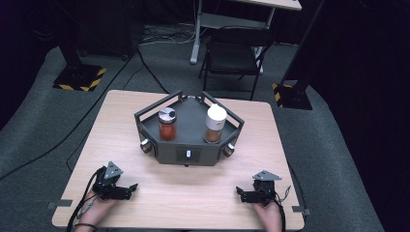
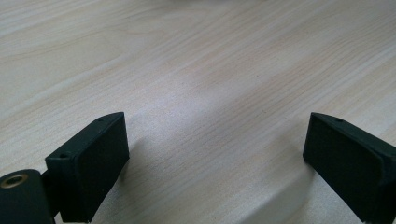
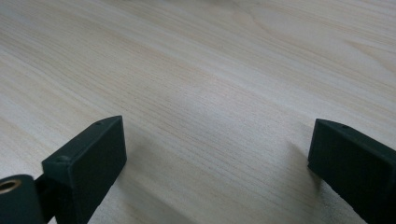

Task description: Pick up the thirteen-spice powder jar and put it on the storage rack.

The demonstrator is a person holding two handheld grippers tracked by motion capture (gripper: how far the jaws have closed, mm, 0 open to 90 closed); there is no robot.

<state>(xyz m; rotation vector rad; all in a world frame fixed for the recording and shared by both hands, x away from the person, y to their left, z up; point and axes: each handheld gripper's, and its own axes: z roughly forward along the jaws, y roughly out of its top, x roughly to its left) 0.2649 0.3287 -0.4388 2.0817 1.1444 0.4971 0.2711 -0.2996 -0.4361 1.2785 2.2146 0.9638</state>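
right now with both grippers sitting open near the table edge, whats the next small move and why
Probably move the right gripper forward toward the white-capped jar on the dark tray. Both grippers rest on the table with jaws wide apart and nothing between them; the left gripper is just as idle. The white-capped jar stands upright on the right gripper's side, with bare table between them.

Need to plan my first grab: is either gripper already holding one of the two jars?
No, the left gripper and right gripper rest open on the table, apart from both jars in the rack.
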